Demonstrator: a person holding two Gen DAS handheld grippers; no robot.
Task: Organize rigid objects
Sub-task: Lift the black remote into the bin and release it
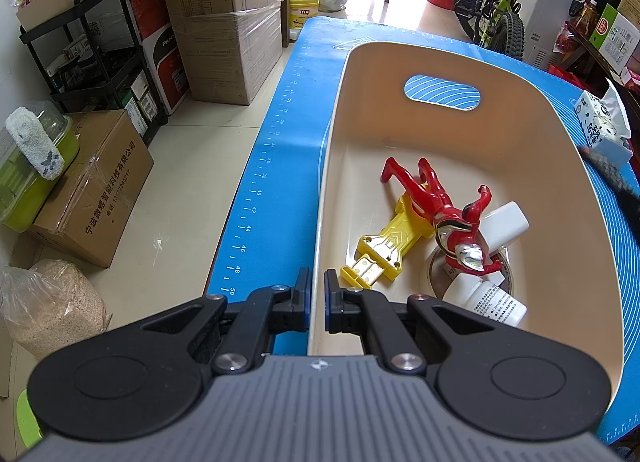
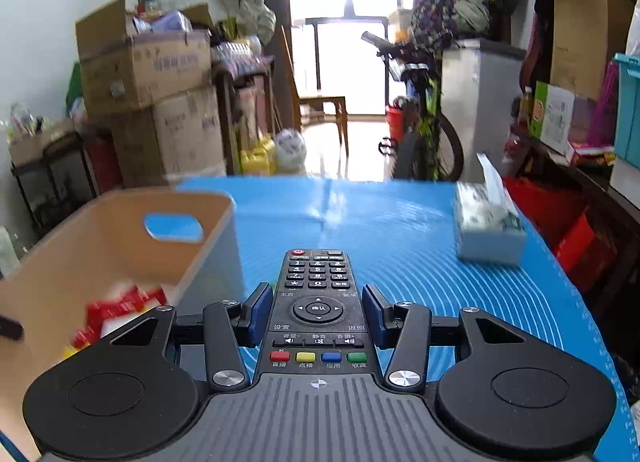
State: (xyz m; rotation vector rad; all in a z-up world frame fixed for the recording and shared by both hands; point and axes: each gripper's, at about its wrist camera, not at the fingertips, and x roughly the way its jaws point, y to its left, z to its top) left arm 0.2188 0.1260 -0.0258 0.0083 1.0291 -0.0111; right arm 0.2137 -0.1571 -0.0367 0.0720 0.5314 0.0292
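My left gripper is shut on the near rim of a beige plastic bin, its thin wall pinched between the pads. Inside the bin lie a red and silver toy figure, a yellow toy piece, a white block and a white bottle. In the right wrist view my right gripper is shut on a black remote control, gripped by its long sides and held above the blue mat. The bin stands to the remote's left.
A tissue box sits on the mat at the right, also seen from the left wrist. Cardboard boxes and a black shelf cart crowd the floor left of the table. A bicycle stands beyond the far edge.
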